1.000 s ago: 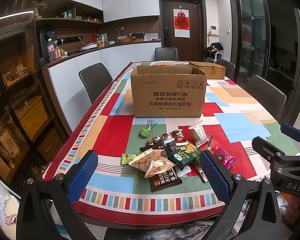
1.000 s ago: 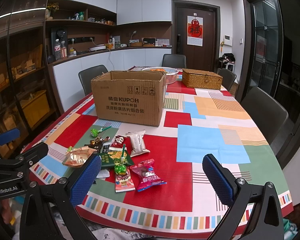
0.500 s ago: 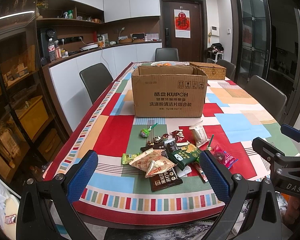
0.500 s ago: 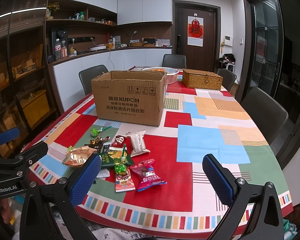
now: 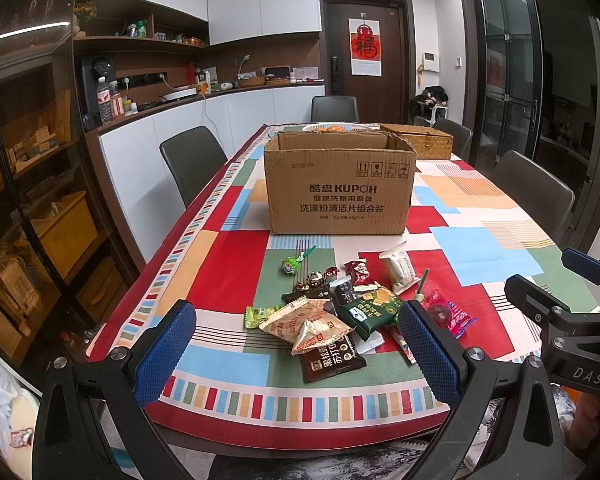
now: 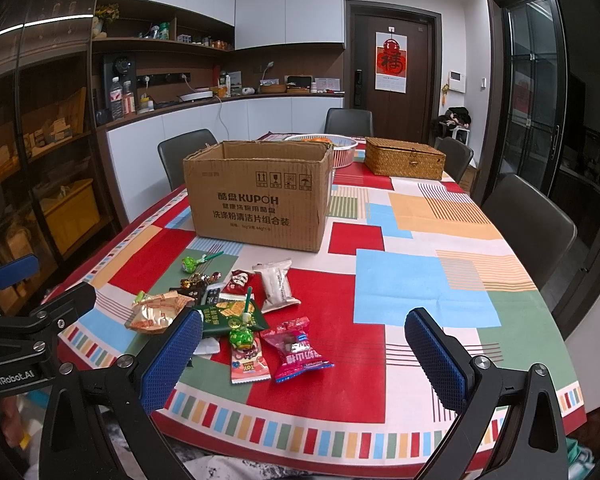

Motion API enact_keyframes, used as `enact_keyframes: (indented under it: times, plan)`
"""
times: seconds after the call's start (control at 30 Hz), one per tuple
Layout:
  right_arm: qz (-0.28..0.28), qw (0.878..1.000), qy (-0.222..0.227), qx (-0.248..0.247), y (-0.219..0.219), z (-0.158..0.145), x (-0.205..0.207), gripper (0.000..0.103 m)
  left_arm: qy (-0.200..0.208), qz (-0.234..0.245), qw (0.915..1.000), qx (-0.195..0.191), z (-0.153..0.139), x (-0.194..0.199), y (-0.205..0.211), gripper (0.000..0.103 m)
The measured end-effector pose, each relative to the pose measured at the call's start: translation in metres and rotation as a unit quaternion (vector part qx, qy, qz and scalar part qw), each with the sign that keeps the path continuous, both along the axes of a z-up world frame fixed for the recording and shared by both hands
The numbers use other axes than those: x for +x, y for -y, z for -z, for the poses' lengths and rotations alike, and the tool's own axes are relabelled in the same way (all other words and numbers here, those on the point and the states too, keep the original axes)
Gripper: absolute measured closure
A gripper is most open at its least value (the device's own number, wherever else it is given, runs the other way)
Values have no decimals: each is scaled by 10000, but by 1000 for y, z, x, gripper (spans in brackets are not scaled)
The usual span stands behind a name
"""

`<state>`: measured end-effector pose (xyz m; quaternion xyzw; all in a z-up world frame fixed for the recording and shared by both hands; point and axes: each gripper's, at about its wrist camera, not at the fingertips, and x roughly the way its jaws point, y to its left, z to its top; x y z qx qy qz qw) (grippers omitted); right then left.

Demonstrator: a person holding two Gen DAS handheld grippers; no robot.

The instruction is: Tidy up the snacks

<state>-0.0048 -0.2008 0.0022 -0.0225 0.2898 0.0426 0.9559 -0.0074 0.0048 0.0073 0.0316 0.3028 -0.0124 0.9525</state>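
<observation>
Several snack packets lie in a loose pile near the table's front edge: tan biscuit packs (image 5: 306,322), a dark green pack (image 5: 369,311), a brown bar (image 5: 332,361), a pink packet (image 6: 298,349), a white pack (image 6: 277,286) and a green lollipop (image 5: 289,267). Behind them stands an open cardboard box (image 5: 339,188). My left gripper (image 5: 296,350) hangs open in front of the pile, short of it. My right gripper (image 6: 302,354) is open too, low over the table's front edge by the pink packet. Neither one holds anything.
The colourful patchwork tablecloth (image 6: 420,280) covers a long table. A wicker basket (image 6: 405,158) and a white bowl (image 6: 342,148) stand behind the box. Dark chairs (image 5: 192,160) line both sides. Cabinets and shelves run along the left wall.
</observation>
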Motion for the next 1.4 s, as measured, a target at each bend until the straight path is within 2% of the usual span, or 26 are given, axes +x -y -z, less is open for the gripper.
enact_keyframes:
  times: [0.83, 1.1, 1.33, 1.4]
  plan:
    - [-4, 10000, -25, -9, 0, -2, 2, 0, -1, -1, 10000, -4, 1, 0, 0, 0]
    - [-119, 9997, -204, -55, -6, 12, 13, 1, -203, -20, 9997, -126, 8, 8, -6, 0]
    - [-417, 9971, -619, -176, -19, 23, 31, 1, -607, -47, 9976, -324, 26, 33, -15, 0]
    - [-507, 9957, -749, -195, -22, 27, 37, 3, -719, -52, 9967, -371, 30, 40, -16, 0]
